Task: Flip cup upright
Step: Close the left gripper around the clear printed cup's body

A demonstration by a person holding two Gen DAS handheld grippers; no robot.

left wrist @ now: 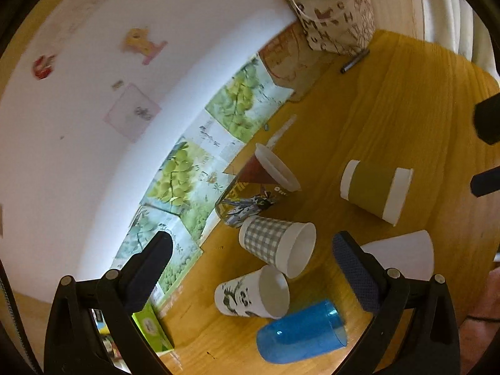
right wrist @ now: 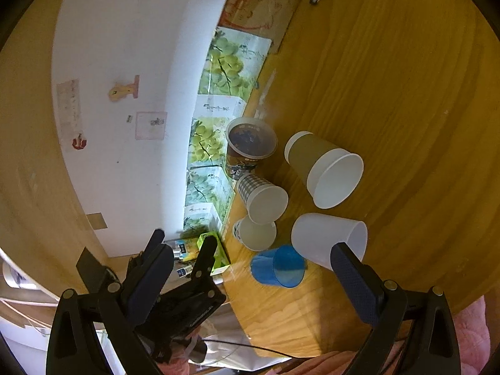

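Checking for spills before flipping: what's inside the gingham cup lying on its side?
The gingham cup shows a bare white interior near its mouth in both wrist views, with no liquid or object visible. Its deepest part near the base is shadowed, so that cannot be confirmed.

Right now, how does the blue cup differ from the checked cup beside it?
The blue cup is see-through plastic; the checked cup is opaque paper with a grey gingham print and white rim. The blue cup lies nearer the table's front edge, the checked cup nearer the wall. Both lie on their sides, and neither is gripped.
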